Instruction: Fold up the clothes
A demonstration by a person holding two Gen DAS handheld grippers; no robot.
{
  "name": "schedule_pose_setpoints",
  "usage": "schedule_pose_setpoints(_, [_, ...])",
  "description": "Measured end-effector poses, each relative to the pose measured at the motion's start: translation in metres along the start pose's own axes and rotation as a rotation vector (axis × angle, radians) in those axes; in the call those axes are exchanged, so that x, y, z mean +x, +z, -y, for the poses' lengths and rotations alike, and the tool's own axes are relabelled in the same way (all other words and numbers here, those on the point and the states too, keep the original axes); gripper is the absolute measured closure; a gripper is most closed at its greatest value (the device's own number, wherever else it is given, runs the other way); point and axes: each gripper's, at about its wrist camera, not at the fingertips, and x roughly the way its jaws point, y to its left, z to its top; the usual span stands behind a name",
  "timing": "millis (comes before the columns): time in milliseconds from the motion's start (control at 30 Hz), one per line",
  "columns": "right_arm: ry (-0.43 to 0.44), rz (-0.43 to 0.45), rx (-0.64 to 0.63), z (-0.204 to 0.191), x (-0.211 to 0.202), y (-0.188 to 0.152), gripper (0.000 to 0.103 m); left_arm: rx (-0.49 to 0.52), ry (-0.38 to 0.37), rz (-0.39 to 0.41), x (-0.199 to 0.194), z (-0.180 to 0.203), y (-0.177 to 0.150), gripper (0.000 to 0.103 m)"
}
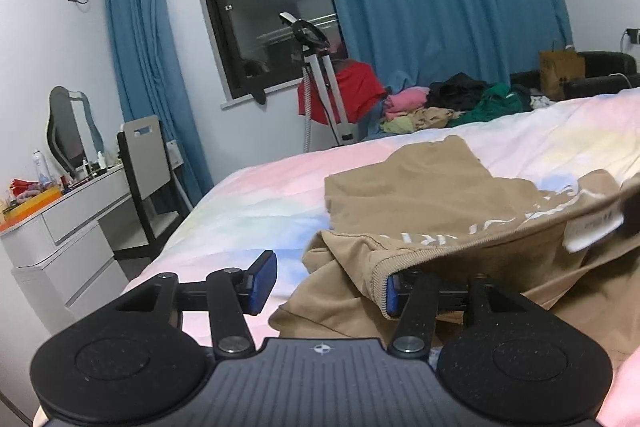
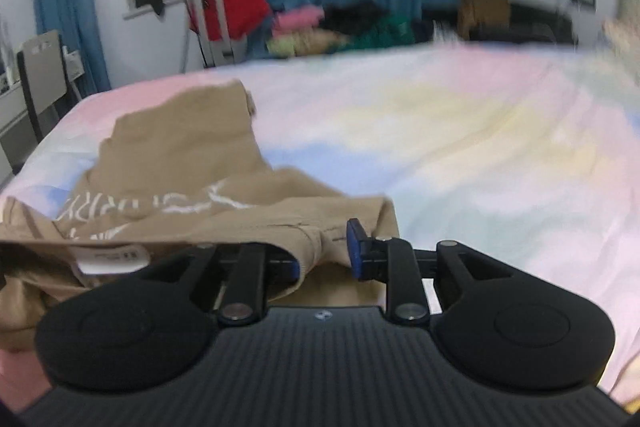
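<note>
A tan garment [image 1: 432,187] with white lettering and a white label [image 1: 592,227] lies crumpled on the pastel bedsheet [image 1: 248,195]. My left gripper [image 1: 328,287] is open wide. The garment's ribbed hem drapes over its right pad [image 1: 391,295], while its left pad [image 1: 262,279] is bare above the sheet. In the right wrist view the tan garment [image 2: 180,155] spreads to the left. A fold of it sits between the jaws of my right gripper [image 2: 324,259], which stand narrowly open. Cloth covers most of the left pad, and the right pad [image 2: 354,247] shows beside the fold.
A pile of mixed clothes [image 1: 440,103] lies at the bed's far side beside a brown paper bag [image 1: 560,73]. A steamer stand [image 1: 320,79] with a red garment is by the window. A white dresser [image 1: 72,227] and chair [image 1: 148,163] stand left of the bed.
</note>
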Motion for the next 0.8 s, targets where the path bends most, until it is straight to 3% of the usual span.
schedule_pose_setpoints(233, [0.03, 0.035, 0.042, 0.004, -0.005, 0.0, 0.077, 0.13, -0.085, -0.032, 0.016, 0.025, -0.006, 0.041])
schedule_pose_setpoints(300, [0.027, 0.026, 0.024, 0.003, -0.004, -0.002, 0.077, 0.137, -0.047, -0.05, 0.026, 0.027, -0.011, 0.041])
schedule_pose_setpoints(400, [-0.009, 0.0, 0.014, 0.005, 0.0, -0.004, 0.075, 0.05, -0.002, -0.067, 0.035, 0.015, -0.009, 0.041])
schedule_pose_setpoints(433, [-0.028, -0.019, 0.012, 0.006, 0.003, -0.004, 0.072, 0.024, 0.01, -0.059, 0.034, 0.01, -0.007, 0.041])
schedule_pose_setpoints(500, [-0.059, -0.043, 0.016, 0.011, 0.008, -0.007, 0.048, -0.037, 0.033, -0.025, 0.028, -0.003, -0.001, 0.04])
schedule_pose_setpoints(567, [-0.08, -0.058, 0.025, 0.015, 0.011, -0.009, 0.038, -0.09, 0.042, 0.01, 0.022, -0.015, 0.005, 0.036])
schedule_pose_setpoints(667, [-0.083, -0.016, 0.036, 0.016, 0.006, -0.004, 0.035, -0.165, 0.041, 0.074, 0.004, -0.029, 0.015, 0.034])
schedule_pose_setpoints(800, [-0.101, 0.159, 0.058, 0.01, -0.031, 0.029, 0.028, -0.218, 0.079, 0.17, -0.029, -0.047, 0.036, 0.03])
